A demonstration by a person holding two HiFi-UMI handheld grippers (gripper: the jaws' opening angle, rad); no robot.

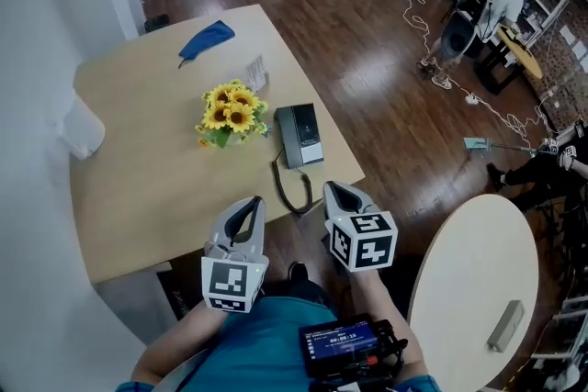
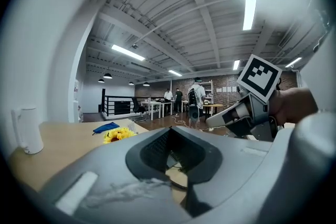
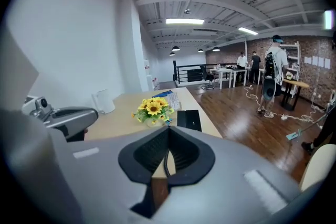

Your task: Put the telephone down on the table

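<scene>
— Where is the dark rectangular desk telephone (image 1: 299, 135) found?
— It is laid flat on the light wooden surface (image 1: 138, 170), near the right edge and just beside a bunch of yellow sunflowers (image 1: 232, 113). It is held by nothing.
— How is its long axis directed?
— The long axis is directed away from the person, nearly along the right edge of the surface. The near short end is turned towards the tongs. A black coiled cord (image 1: 290, 186) is led from that end in a loop to the near edge of the surface.
— What is seen of the tongs?
— The left tongs (image 1: 248, 205) and the right tongs (image 1: 334, 192) are held at the near edge, apart from the telephone, one on each side of the cord. In both gripper views the jaws are seen pressed together at the tips, and nothing is gripped between them.
— What else is placed around?
— A blue cloth (image 1: 207, 39) and a white printed card (image 1: 255, 73) are seen behind the flowers, and a white jug (image 1: 84, 133) at the left edge. A round white table (image 1: 478, 280) is placed to the right, well apart. Between the tongs and the telephone the cord is lying.
</scene>
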